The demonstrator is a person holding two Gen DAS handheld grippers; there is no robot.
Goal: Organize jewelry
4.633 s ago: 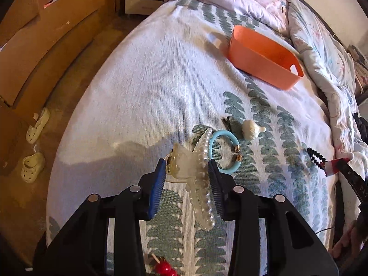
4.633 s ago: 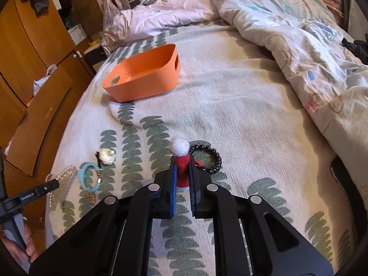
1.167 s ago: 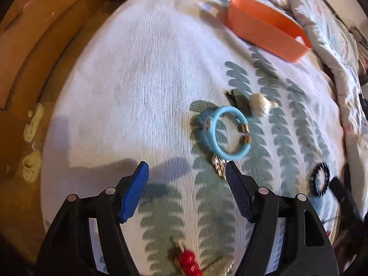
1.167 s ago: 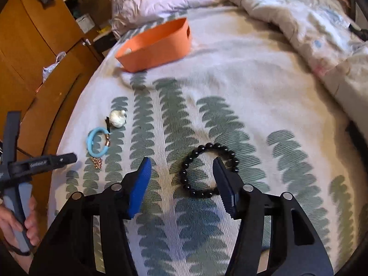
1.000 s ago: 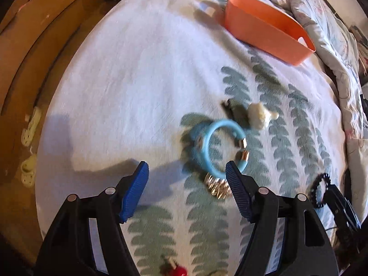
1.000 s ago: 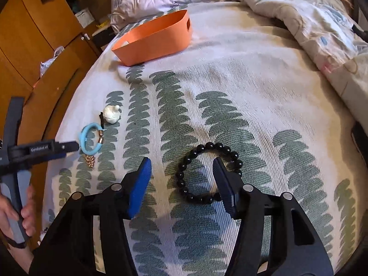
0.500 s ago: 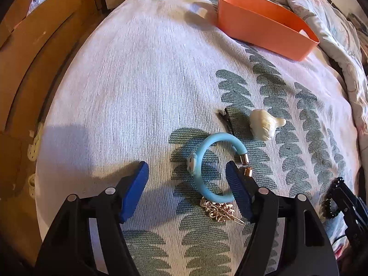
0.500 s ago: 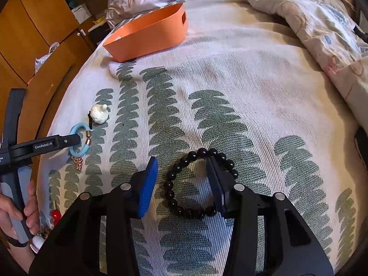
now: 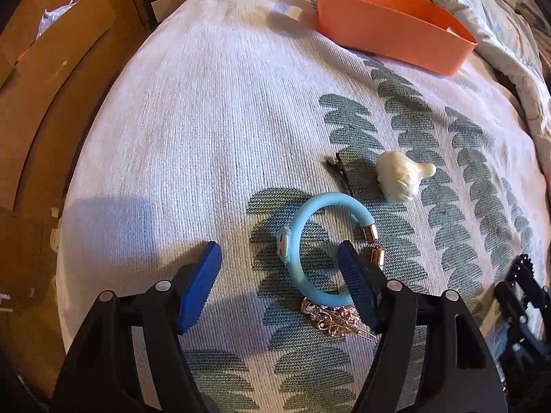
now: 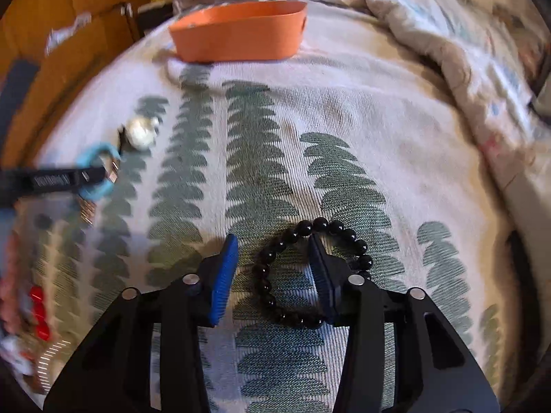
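A light blue bracelet (image 9: 303,241) with gold clasps lies on the leaf-patterned bedspread. My left gripper (image 9: 279,268) is open, its right finger over the bracelet's right side and its left finger on bare cloth. A gold chain (image 9: 335,318) lies just below the bracelet. A black bead bracelet (image 10: 275,275) lies on the bed. My right gripper (image 10: 273,261) is open, with the beads' left half between its fingers and its right finger inside the ring. An orange bin (image 9: 389,27) stands at the far end; it also shows in the right wrist view (image 10: 241,34).
A white shell-like clip (image 9: 401,177) and a dark hairpin (image 9: 341,172) lie beyond the blue bracelet. Red beads (image 10: 38,309) and other pieces lie at the right view's left edge. A crumpled duvet (image 10: 465,51) covers the bed's right side. Wooden furniture (image 9: 51,69) lines the left.
Both grippers let go of the pearl claw clip and the red clip earlier. Since then both have moved forward and lower, the left to the blue bracelet, the right onto the black beads.
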